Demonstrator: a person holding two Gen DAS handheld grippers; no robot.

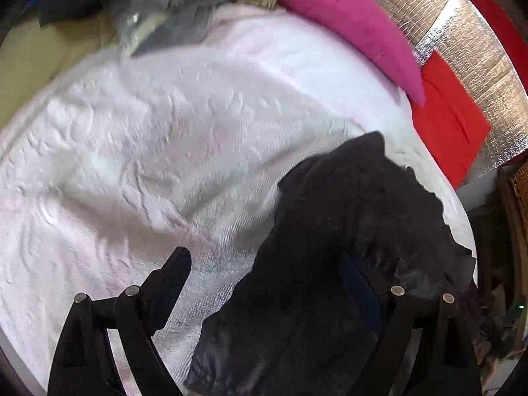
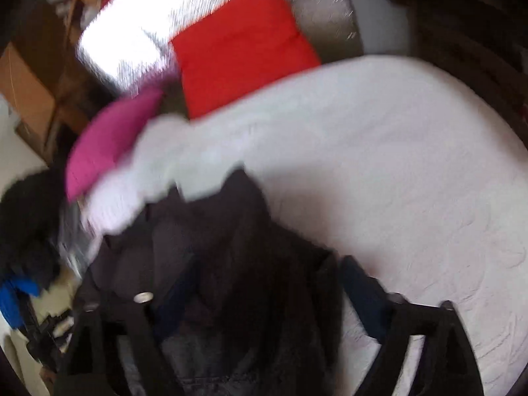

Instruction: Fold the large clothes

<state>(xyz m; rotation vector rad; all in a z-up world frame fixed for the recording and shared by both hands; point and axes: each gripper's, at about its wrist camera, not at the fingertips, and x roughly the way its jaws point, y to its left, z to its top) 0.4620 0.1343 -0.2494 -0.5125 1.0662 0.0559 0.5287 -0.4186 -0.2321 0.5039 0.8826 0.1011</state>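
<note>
A dark, nearly black garment lies crumpled on the white quilted bed cover, at the lower right of the left wrist view. My left gripper is open just above it. Its left finger is over bare cover and its right finger is over the dark cloth. In the blurred right wrist view the same garment fills the lower middle. My right gripper stands open over it, with the cloth lying loose between the fingers. Neither gripper pinches anything.
A pink pillow and a red pillow lean on a silver foil panel at the head of the bed. Grey clothes are piled at the far edge. A cardboard box stands beside the bed.
</note>
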